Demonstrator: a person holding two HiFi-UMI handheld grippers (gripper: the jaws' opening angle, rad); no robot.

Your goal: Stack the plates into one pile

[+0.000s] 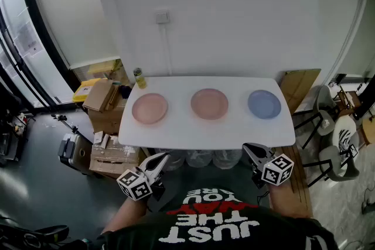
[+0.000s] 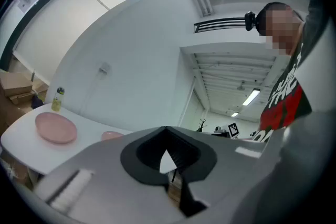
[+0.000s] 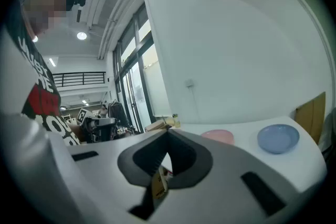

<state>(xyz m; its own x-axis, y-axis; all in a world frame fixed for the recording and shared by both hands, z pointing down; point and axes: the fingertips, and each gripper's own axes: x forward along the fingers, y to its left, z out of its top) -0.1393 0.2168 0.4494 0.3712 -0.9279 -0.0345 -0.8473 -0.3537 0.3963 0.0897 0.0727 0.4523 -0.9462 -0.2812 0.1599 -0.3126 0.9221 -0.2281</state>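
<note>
White table (image 1: 176, 129): plates (image 1: 209, 103) well beyond both jaws

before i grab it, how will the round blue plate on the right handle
The round blue plate looks like thin plastic, so probably light and stiff. Lying flat on the smooth white table, it may slide when nudged.

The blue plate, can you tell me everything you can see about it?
The blue plate is round and pale blue, shallow with a raised rim, and looks like smooth plastic. It is empty and lies flat, right way up, on the white table. In the head view it sits at the right end of the row, apart from the two pink plates. Nothing touches it but the table.
</note>
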